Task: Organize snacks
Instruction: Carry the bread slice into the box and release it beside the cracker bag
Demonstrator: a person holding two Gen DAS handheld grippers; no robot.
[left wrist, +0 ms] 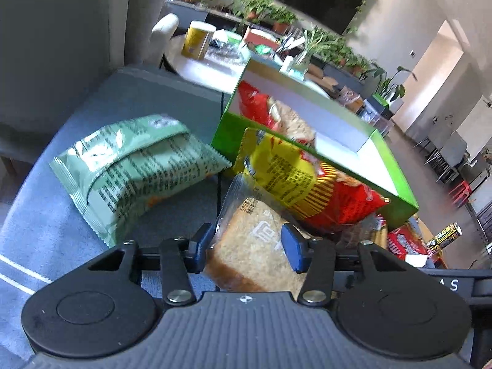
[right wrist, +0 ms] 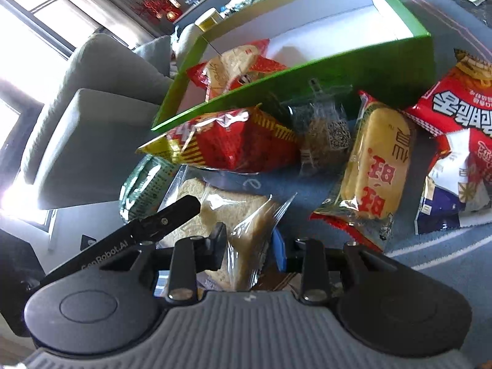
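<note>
With both the left gripper point(left wrist: 247, 246) and the right gripper point(right wrist: 247, 246) clamped on the clear-wrapped slice of brown bread point(right wrist: 233, 215), just in front of the green cardboard box point(right wrist: 353, 70), opposed pulls could tear its thin film or crush the bread.
</note>
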